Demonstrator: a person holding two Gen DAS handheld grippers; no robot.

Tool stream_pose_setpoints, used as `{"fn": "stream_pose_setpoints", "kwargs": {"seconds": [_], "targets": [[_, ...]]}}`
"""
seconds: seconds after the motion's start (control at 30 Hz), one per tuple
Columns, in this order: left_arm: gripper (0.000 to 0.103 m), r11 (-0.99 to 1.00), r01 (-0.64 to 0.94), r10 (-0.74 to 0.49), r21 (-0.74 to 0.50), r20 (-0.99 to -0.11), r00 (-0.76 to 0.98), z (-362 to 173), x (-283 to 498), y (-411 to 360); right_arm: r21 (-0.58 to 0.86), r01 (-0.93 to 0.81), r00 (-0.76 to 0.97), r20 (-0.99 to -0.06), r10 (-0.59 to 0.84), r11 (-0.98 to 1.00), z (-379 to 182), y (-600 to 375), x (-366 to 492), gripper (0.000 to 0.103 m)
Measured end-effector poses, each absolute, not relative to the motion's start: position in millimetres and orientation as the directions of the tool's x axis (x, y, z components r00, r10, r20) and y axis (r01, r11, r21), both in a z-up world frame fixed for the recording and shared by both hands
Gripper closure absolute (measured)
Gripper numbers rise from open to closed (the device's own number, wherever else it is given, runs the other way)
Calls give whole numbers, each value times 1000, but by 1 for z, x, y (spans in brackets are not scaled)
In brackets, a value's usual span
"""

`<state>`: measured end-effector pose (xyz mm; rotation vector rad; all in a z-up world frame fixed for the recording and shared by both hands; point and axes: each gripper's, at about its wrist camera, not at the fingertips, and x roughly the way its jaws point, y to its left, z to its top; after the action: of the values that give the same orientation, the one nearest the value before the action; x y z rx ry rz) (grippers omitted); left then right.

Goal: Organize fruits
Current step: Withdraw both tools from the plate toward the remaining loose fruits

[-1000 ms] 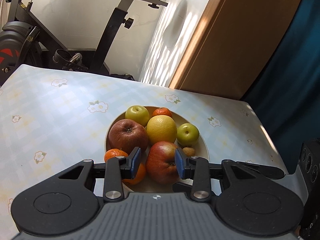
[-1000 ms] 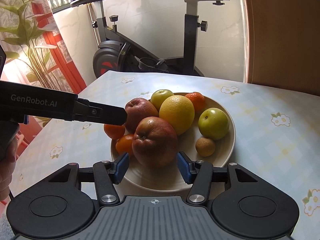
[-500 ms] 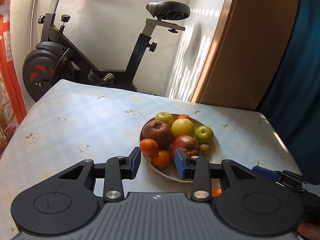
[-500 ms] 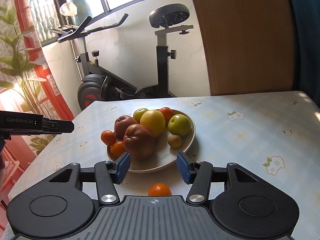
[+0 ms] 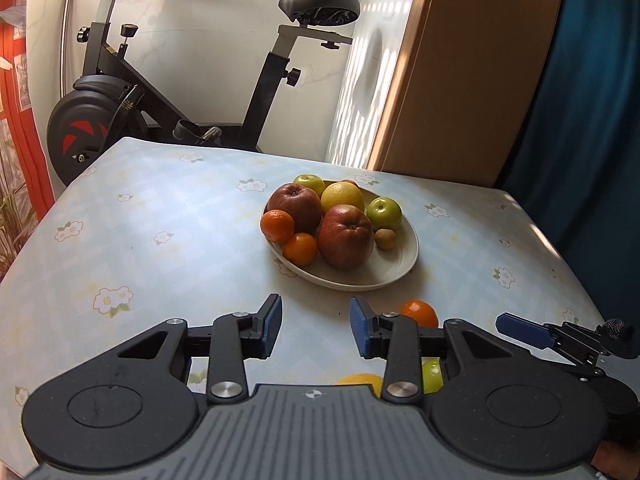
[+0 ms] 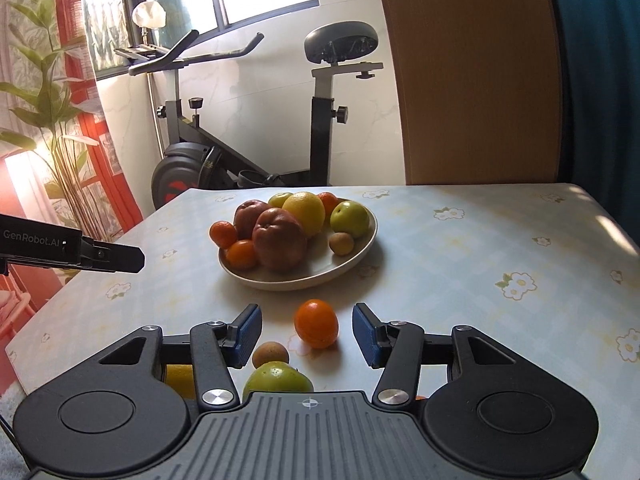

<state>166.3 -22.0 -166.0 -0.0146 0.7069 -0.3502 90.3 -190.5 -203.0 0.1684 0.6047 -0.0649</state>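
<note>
A cream plate (image 5: 400,268) (image 6: 360,248) holds several fruits: two red apples (image 5: 345,236) (image 6: 280,240), a yellow citrus (image 5: 342,196), green apples (image 5: 384,213) and tangerines (image 5: 300,249). Loose on the table near me lie a tangerine (image 6: 316,323) (image 5: 418,313), a small brown fruit (image 6: 270,354), a green apple (image 6: 278,378) (image 5: 432,374) and a yellow fruit (image 6: 179,378) (image 5: 362,381). My left gripper (image 5: 315,330) is open and empty, short of the plate. My right gripper (image 6: 307,336) is open and empty; the loose tangerine lies between its fingers' line.
The table (image 5: 160,220) has a pale floral cloth. An exercise bike (image 5: 120,112) stands behind its far edge, a wooden panel (image 5: 460,80) at the back right. The right gripper's finger (image 5: 524,332) shows in the left view, the left one (image 6: 80,254) in the right.
Both grippers have pulled back from the plate, away from the front red apple. More table and the loose fruits near me have come into view.
</note>
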Motion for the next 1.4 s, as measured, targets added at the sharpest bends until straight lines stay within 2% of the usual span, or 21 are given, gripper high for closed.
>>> {"fn": "stream_pose_setpoints", "kwargs": {"seconds": [0.23,0.6,0.9,1.03,1.23,1.4], "targets": [[63,949,287,-302,-128,-627,718,-168,155,-16,173,110,814,-581,11,979,-214,-187,81,55],[63,947,290,-306,-137,-663,683,-177,155,-16,184,88,804,-593,39,979,-219,-183,80,55],[63,888,411,-415,-207,-747,519,-181,168,-22,166,16,790,-607,89,986,-214,-172,87,55],[63,864,465,-427,-192,-769,476,-190,163,-33,155,24,790,-608,77,988,-212,-173,88,55],[63,873,446,-412,-198,-790,454,-201,170,-32,164,59,793,-607,53,985,-209,-185,85,55],[57,882,406,-422,-238,-782,459,-205,179,-23,157,36,784,-617,69,987,-209,-183,90,55]]}}
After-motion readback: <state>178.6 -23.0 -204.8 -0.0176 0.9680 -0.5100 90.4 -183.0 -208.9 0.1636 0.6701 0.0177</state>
